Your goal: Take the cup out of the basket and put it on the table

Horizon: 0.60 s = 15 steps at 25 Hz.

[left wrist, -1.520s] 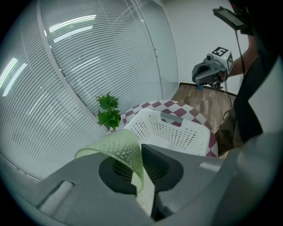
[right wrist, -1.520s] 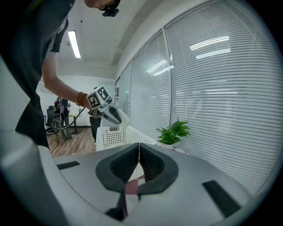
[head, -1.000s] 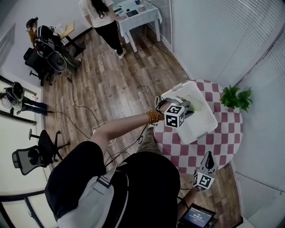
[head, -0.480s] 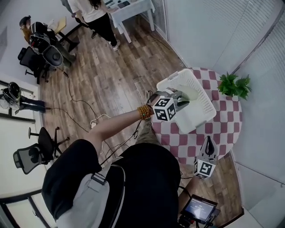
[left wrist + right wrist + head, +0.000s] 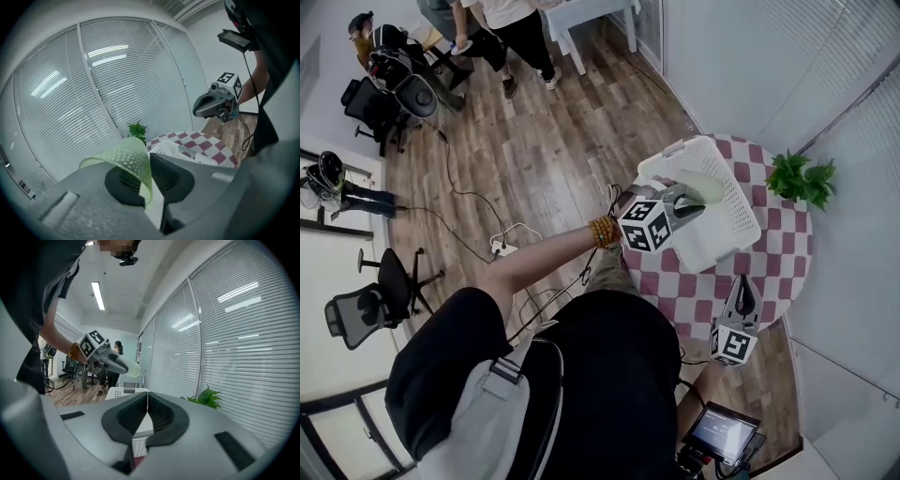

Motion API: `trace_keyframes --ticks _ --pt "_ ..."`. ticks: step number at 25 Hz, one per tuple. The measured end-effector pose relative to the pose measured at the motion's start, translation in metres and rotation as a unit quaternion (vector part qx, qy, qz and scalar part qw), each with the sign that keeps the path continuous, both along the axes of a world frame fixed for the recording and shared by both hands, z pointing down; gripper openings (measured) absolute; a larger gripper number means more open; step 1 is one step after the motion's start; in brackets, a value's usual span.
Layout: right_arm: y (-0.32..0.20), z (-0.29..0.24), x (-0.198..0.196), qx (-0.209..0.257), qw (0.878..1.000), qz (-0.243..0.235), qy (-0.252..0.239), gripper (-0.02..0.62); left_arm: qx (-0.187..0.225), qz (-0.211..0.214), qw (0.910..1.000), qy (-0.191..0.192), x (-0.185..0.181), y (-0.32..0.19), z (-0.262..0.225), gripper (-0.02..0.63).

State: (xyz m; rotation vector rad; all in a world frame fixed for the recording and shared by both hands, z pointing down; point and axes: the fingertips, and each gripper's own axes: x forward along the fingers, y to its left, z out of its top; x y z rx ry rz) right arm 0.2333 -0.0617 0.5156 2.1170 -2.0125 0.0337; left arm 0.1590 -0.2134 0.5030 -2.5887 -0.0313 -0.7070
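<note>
1. The left gripper [image 5: 148, 183] has its jaws clamped on the thin wall of the cup [image 5: 125, 158], 1 pad inside the rim and 1 outside; the cup hangs tilted in the air over the basket [image 5: 724, 242], not yet on the desk [image 5: 780, 274].
2. The right gripper [image 5: 147, 414] has its jaws pressed together with nothing between them; in the head view it hovers at the near edge of the desk, well apart from the basket.
3. The grip holds only 1 side of the rim, so the cup could pivot between the pads or slip out if swung quickly; a hard squeeze may buckle so thin a wall.
4. A low sideways path could catch the cup on the basket's rim and drag the light basket across the cloth; a tilted set-down would likely tip the cup over; the plant [image 5: 802, 180] crowds the far side of the desk.
5. The cup is pale green, translucent plastic with a dimpled, bubbly surface and a flared mouth.
6. The basket is white, rectangular plastic with perforated walls; the desk is round under a red-and-white checked cloth; the pads are black and ribbed in grey housings.
</note>
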Motion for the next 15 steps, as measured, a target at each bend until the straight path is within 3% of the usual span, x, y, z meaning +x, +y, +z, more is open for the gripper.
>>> trace_keyframes --ticks 15 --pt "-0.027 -0.025 -0.016 0.032 0.999 -0.027 0.013 0.009 -0.015 -0.007 0.9962 0.086 -0.013 0.011 -0.020 0.032"
